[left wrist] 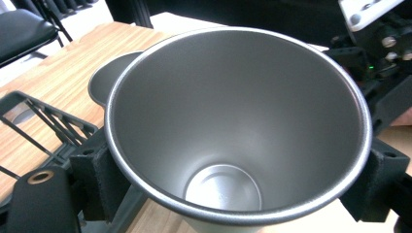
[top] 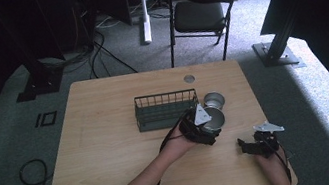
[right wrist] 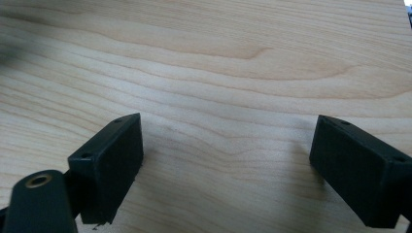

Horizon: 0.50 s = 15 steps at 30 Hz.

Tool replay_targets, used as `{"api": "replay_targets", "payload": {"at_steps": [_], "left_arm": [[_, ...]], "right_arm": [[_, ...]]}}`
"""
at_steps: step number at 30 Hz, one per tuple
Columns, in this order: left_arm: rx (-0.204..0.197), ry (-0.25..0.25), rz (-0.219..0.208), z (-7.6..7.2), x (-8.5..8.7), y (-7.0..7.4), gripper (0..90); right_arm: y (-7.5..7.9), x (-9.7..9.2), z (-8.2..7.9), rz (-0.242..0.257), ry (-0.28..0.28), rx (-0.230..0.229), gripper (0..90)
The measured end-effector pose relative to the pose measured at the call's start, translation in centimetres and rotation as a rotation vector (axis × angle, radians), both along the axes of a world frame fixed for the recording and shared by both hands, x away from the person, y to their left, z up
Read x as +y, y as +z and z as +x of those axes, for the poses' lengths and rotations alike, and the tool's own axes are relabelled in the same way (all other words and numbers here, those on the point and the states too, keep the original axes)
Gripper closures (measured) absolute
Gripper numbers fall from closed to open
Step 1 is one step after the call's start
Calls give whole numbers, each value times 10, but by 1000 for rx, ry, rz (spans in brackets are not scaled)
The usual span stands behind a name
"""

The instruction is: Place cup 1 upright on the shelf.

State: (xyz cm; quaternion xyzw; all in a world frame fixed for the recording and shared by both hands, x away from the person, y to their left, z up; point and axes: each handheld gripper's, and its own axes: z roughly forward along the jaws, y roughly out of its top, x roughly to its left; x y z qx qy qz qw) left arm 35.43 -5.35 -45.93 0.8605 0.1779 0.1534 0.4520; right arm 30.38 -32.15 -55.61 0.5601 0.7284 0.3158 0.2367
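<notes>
The left gripper [top: 207, 125] has the steel cup [left wrist: 233, 131] clamped between its jaws, pads pressing on the outer wall from either side, and the cup sits just right of the wire rack [top: 165, 109], mouth open toward the gripper's camera. That is the relation that counts: the rack lies close on the cup's left in the high view, so a short carry across gets it there, and the cup's long axis runs from wide rim down to narrow base, tapering like a cone. Brushed metal inside, smooth rolled rim, flat round bottom; slick stuff, so I judge the squeeze needs to hold firm. A second cup [top: 214, 99] stands just behind, beside the rack's right end. The right gripper [top: 252, 144] rests well apart near the table [top: 111, 147] edge, jaws spread wide over bare pale wood grain, holding nothing, and the left hand is clearly the nearer one
</notes>
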Motion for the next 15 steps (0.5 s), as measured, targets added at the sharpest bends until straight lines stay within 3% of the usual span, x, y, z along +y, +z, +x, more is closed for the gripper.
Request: {"api": "replay_targets", "payload": {"at_steps": [15], "left_arm": [[-34,21,-34,-4,20,34,149]], "right_arm": [[0,0,0,0,-1,-1,117]]}}
